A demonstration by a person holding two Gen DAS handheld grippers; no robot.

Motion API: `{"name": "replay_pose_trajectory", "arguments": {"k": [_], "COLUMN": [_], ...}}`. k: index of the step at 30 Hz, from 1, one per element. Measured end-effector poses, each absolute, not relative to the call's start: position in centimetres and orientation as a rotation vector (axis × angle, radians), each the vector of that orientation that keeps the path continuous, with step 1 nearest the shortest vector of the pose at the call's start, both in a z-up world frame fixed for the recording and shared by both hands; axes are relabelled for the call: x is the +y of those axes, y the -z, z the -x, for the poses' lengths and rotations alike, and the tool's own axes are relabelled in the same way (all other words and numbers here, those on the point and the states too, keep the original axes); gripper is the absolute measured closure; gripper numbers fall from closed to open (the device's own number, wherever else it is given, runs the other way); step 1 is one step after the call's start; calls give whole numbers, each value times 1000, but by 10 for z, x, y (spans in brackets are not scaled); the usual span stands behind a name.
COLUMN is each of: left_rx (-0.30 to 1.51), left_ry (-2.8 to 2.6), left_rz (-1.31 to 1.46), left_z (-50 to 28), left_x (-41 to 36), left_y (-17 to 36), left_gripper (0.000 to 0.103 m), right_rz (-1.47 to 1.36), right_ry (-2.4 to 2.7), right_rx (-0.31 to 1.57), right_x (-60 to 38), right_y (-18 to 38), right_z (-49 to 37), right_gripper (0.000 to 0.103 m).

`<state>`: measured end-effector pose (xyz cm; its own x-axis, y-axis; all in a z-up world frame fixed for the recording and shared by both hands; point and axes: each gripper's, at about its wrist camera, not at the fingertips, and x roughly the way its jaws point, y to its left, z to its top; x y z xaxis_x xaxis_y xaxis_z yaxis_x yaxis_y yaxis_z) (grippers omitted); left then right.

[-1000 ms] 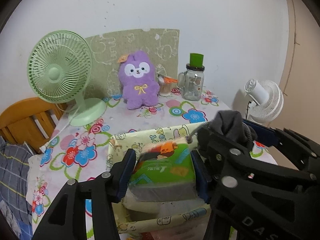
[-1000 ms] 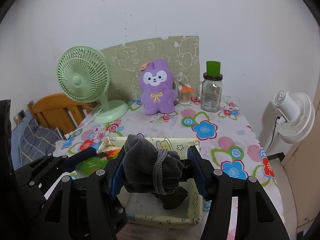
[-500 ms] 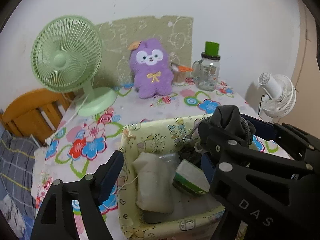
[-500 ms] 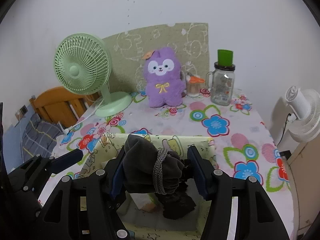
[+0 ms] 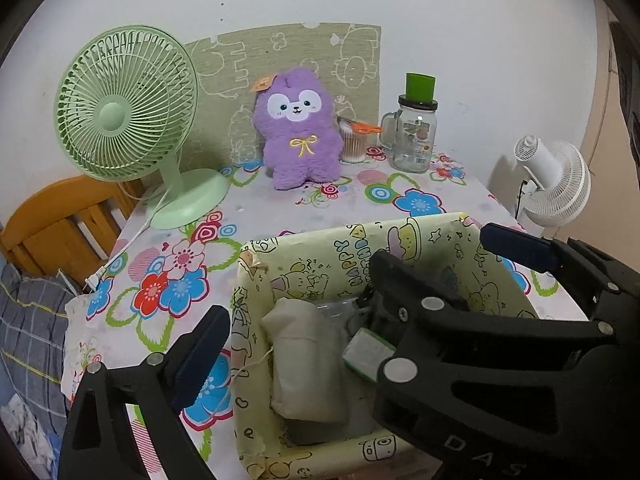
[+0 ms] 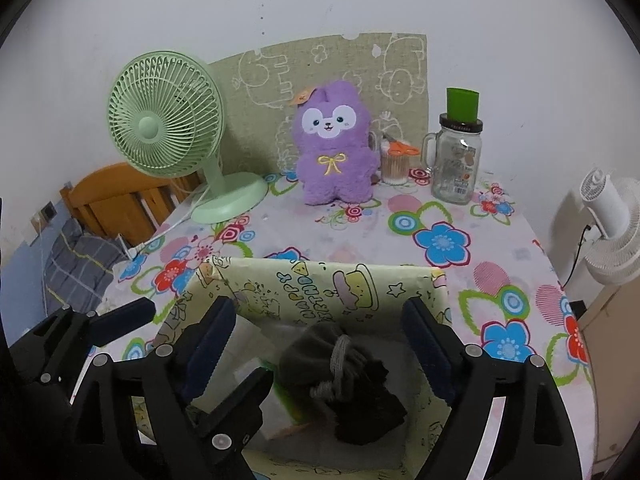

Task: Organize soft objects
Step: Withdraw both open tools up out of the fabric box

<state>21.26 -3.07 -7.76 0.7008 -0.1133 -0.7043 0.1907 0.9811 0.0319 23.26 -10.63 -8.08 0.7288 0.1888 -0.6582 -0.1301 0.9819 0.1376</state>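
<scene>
grey pouch in box, green pack half hidden, both grippers just opened wide, empty

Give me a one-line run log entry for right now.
left claw: open, just released | right claw: open, just released | grey pouch: in box | tissue pack: in box

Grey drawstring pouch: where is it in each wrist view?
Left wrist: not visible; the right gripper blocks that part of the box.
Right wrist: grey drawstring pouch at lower centre, lying in the box.
Shared landmark: purple plush.
</scene>
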Motion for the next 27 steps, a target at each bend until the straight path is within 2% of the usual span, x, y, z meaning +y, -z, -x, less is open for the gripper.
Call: {"name": "replay_pose_trajectory", "arguments": {"k": [8,13,27], "left_rx": [766,750,698], "left_ry": [176,193,199], "left_rz": [-96,-91,-85], "left_z": [-200,-188,-156], "left_x": [-31,-32,-30], "left_y": [73,68,50], "left_gripper": [0,0,0], "right_rz": [-78,-67,-54], "right_ry": [-151,-127,-109], "right_rx": [736,728,674], "right_x": [-111,-112,-110], "right_y": [77,71,50], "right_z": [-221,-210,-174], "right_gripper": [15,9,7]}}
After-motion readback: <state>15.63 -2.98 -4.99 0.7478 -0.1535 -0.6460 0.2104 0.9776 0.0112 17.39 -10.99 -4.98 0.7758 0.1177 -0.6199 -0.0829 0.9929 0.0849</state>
